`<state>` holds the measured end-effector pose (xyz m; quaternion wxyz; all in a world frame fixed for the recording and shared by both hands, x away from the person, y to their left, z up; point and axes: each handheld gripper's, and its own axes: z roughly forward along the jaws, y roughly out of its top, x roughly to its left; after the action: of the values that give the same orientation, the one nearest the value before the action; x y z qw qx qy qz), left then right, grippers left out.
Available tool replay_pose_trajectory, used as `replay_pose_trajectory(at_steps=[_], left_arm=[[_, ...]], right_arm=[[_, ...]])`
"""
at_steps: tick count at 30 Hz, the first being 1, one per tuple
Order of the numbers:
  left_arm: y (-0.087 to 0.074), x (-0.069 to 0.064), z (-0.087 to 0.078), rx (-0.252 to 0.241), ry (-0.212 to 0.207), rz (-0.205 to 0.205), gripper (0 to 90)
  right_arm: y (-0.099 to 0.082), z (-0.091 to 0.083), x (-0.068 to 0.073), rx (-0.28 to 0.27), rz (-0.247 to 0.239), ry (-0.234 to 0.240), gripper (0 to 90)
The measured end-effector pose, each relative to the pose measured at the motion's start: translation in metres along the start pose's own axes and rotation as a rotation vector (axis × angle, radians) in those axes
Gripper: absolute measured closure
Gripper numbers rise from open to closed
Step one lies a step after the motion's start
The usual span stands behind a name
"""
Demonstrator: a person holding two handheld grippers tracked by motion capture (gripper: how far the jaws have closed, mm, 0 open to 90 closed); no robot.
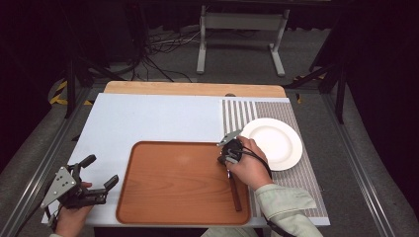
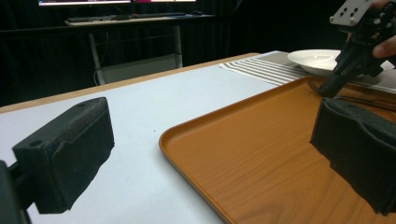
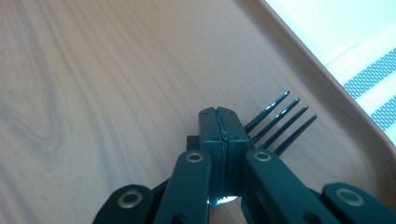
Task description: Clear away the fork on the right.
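A fork with a dark wooden handle (image 1: 235, 190) lies along the right side of the wooden tray (image 1: 173, 182). My right gripper (image 1: 228, 157) points down at the fork's head end. In the right gripper view its jaws (image 3: 223, 114) are pressed together on the fork's neck, and the dark tines (image 3: 280, 121) stick out past them just above the tray floor (image 3: 93, 70). My left gripper (image 1: 101, 171) rests at the table's front left corner, open, with nothing between its pads (image 2: 70, 154). A white plate (image 1: 272, 143) sits on the striped placemat (image 1: 301, 182).
The tray's rim (image 2: 187, 154) runs between my left jaws in the left gripper view, where the right gripper (image 2: 359, 46) and plate (image 2: 317, 60) show far off. A pale blue mat (image 1: 148, 118) covers the table. A desk frame and cables stand on the floor behind.
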<state>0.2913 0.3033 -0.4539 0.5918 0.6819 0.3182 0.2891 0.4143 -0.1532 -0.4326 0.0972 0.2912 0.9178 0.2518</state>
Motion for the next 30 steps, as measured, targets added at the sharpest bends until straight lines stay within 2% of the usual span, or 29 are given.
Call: replay_pose_trajectory(at_steps=[23,30], left_arm=[[0.0,0.0,0.0,0.001,0.003,-0.003,0.2],[0.0,0.0,0.0,0.001,0.003,-0.003,0.2]], right_arm=[[-0.01,-0.007,-0.013,0.002,0.043,-0.04,90.0],[-0.011,-0.008,-0.014,-0.007,0.038,-0.047,89.7]])
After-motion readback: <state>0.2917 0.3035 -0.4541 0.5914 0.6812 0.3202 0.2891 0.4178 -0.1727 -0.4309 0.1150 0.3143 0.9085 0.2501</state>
